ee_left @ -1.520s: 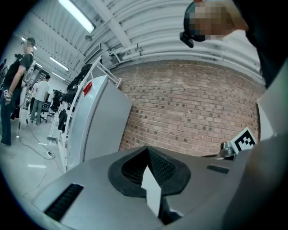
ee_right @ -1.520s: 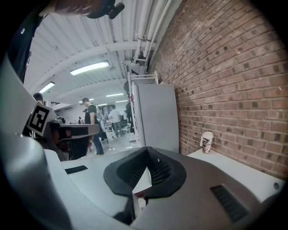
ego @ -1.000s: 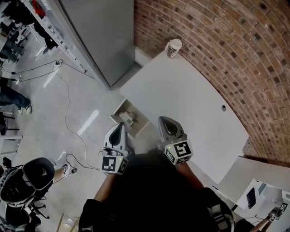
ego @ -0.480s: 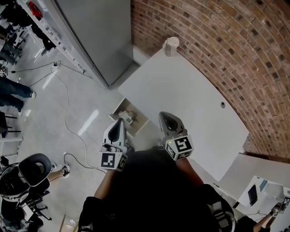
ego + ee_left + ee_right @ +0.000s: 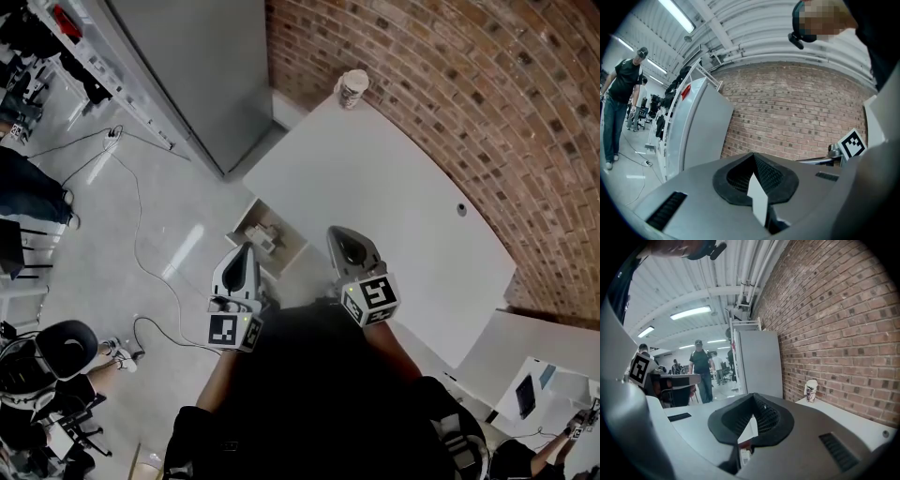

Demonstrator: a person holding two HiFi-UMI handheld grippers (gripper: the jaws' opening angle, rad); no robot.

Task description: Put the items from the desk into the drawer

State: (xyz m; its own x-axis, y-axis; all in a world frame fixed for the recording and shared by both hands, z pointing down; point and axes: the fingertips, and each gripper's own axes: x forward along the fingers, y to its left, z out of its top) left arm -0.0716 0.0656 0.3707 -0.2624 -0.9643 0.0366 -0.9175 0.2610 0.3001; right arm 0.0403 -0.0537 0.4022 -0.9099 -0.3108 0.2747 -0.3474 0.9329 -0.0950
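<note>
Cup (image 5: pixel 811 390): the only item left to see on the desk (image 5: pixel 375 206). It stands upright well ahead of the right claw (image 5: pixel 752 401) and a little to its right, at the desk's far corner, near the brick wall (image 5: pixel 469 84).
Drawer (image 5: pixel 287 247): pulled open, low and just ahead of the left claw (image 5: pixel 754 159), off the desk's left edge. Small things (image 5: pixel 265 242) already lie in it.
Left claw: clenched on nothing, pads together, held level close to the person's body.
Right claw: clenched and empty too, tipped slightly down, beside the left one and well short of the cup.
Handling, as a judgement: it looks like a printed paper cup, so probably light and thin-walled, easy to crush or tip over. A gentle squeeze across the middle of its wall, keeping it upright, seems the safest hold.
Hard to tell: whether the cup has a lid or holds liquid, and what the things in the drawer are, since they are too small. A white and reddish sliver shows below the right claw's pads, and I cannot say what it is.
Cut off: the desk's near edge lies under the person's dark clothing.
</note>
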